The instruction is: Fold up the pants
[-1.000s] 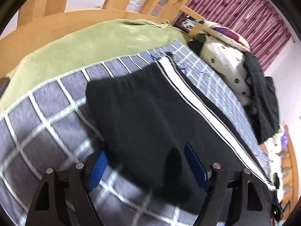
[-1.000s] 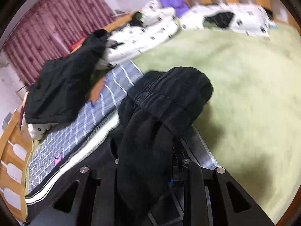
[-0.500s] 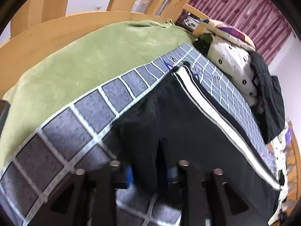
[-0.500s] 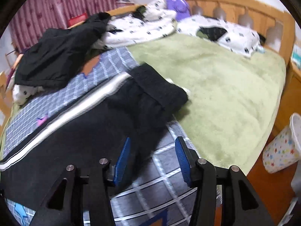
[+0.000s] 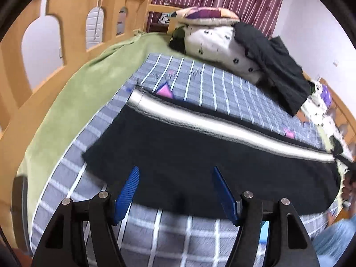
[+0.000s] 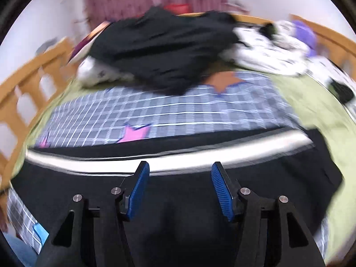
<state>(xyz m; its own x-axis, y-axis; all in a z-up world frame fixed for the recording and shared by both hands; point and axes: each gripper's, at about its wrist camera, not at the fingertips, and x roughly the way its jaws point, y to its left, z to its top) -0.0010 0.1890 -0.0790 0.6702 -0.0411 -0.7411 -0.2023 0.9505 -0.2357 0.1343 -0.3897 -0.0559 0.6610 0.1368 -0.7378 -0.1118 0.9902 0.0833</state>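
We judge the first fold done: the black knit pants with a white side stripe (image 5: 200, 146) lie flat and long on the grey checked blanket (image 5: 222, 89) spread over the bed, one leg seemingly laid upon the other, the stripe running along the far edge. The lengthwise folds are left, as far as we can tell. Our left gripper (image 5: 175, 191) hovers over the pants' near edge, its jaws opening, roughly half apart, nothing between the ribbed blue pads. Our right gripper (image 6: 180, 189) hangs above the cloth likewise, jaws opening and empty. The pants look soft and matte; the green fleece cover (image 5: 89, 84) beneath looks plush. The wooden bed rail (image 5: 66, 22) is smooth.
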